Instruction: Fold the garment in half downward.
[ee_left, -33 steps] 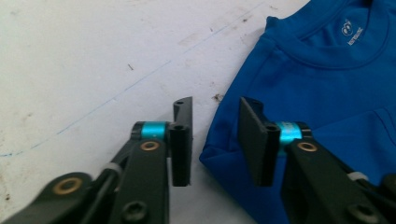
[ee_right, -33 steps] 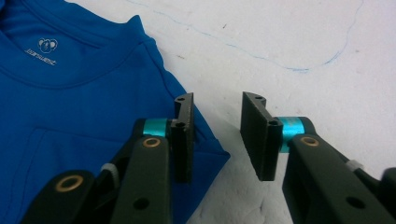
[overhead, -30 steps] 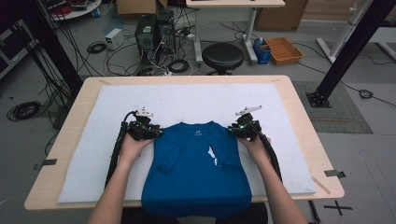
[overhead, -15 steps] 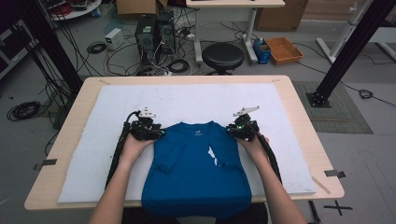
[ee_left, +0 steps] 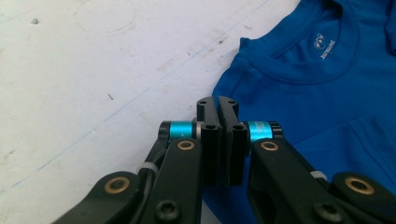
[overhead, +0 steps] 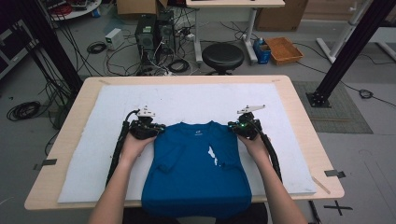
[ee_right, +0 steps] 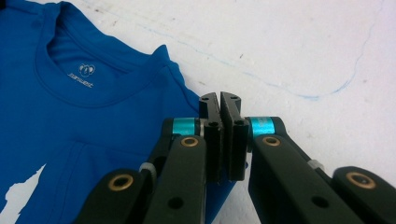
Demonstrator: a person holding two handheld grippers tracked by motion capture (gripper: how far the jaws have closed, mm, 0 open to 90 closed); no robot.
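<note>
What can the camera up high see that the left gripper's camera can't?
High view: the person's forearms, a round black stool, the wooden table's edge. Left gripper view: a faint blue line, and the left gripper's jaws, just closed at the blue short-sleeved T-shirt's shoulder; fabric between them unclear. Both: that shirt, the white padded mat, the gripper.

A black stool stands on grey floor (cables strewn) beyond the wooden table.
</note>
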